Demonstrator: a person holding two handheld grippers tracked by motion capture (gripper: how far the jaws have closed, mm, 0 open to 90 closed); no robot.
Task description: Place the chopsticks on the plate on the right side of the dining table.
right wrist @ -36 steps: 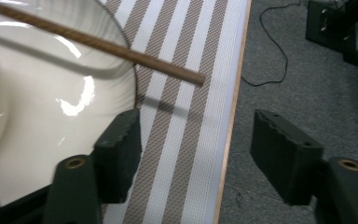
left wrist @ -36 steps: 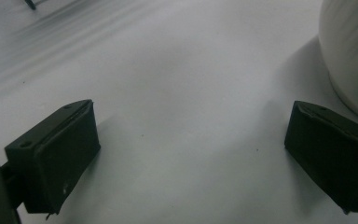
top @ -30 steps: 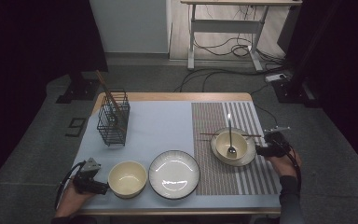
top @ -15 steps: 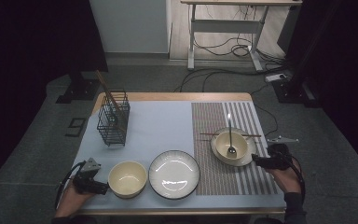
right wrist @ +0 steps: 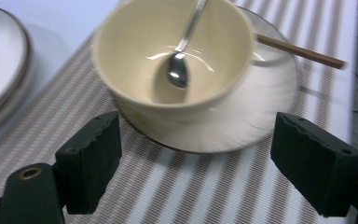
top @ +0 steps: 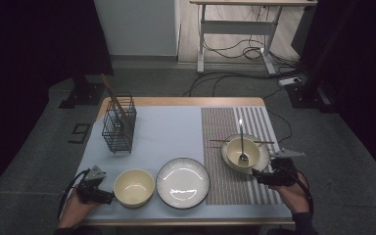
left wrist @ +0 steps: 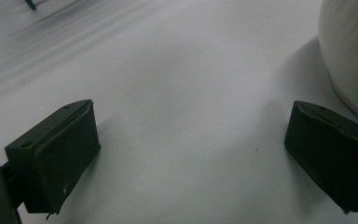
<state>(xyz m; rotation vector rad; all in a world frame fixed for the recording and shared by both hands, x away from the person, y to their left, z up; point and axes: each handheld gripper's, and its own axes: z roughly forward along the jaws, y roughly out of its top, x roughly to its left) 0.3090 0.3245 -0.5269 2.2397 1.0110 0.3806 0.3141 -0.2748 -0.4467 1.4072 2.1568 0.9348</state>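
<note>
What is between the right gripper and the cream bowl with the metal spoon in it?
Nothing visible. The right gripper, jaws open, faces the cream bowl across bare striped placemat. The metal spoon lies inside the bowl, which sits on a saucer.

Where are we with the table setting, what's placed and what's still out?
Placed: bowl with spoon sits on a plate on the striped mat, chopsticks behind it. In hand: nothing; right gripper and left gripper are open, empty. Left: second bowl, big plate, chopsticks in the rack.
</note>
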